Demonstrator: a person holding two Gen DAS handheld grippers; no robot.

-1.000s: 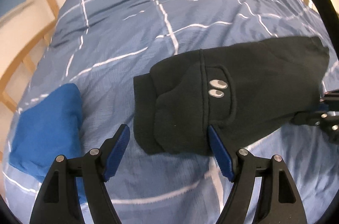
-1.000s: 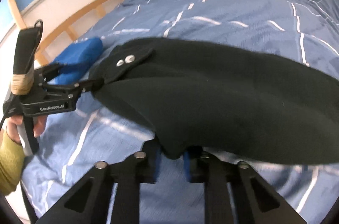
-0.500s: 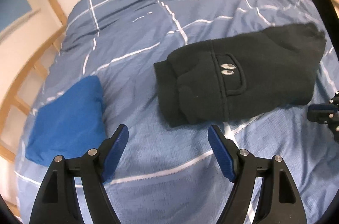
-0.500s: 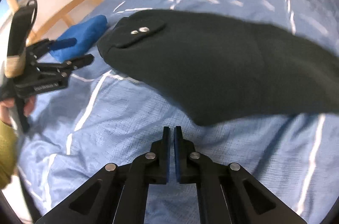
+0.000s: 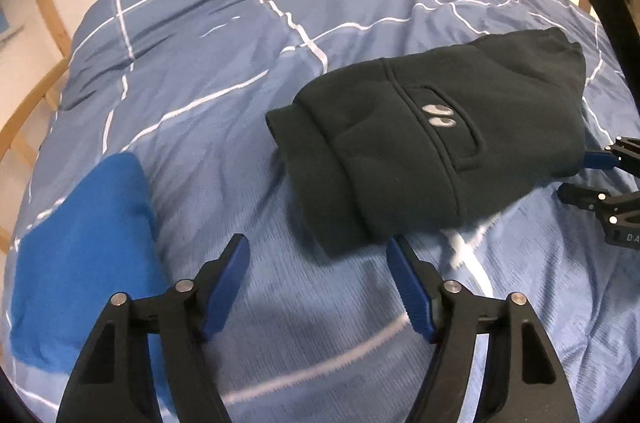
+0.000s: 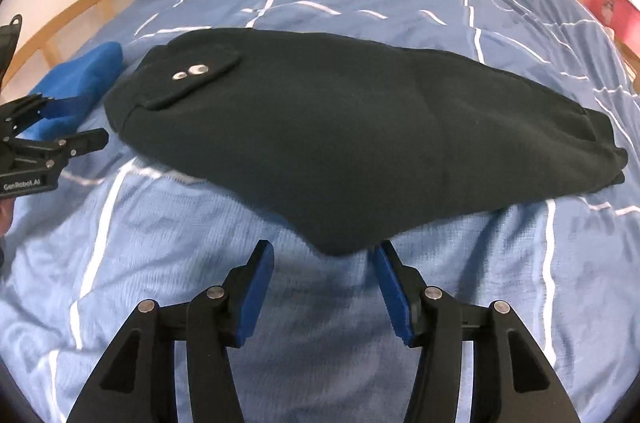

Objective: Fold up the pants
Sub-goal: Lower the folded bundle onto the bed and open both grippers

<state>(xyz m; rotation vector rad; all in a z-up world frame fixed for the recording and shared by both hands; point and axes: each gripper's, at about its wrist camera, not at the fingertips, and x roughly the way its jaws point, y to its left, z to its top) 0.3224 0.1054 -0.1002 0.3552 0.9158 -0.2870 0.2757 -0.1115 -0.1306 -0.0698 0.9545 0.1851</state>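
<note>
While the pants point(image 6: 360, 143) lay folded on the duvet point(image 6: 280, 303), my right gripper point(image 6: 322, 255) had just been opening, its jaws apart at the near edge, gripping nothing. My left gripper point(image 5: 318, 251) stood open, narrowing slightly, beside a blue cloth point(image 5: 84, 263).

Black pants point(image 6: 360, 139), folded into a thick bundle, two metal snaps on pocket flap, lying flat on bedcover

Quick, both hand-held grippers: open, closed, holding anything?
Left hand-held gripper: open, jaws just narrowed a little, nothing between them.
Right hand-held gripper: open, jaws just opened; the near edge of the black pants lies at their tips, ungripped.
</note>
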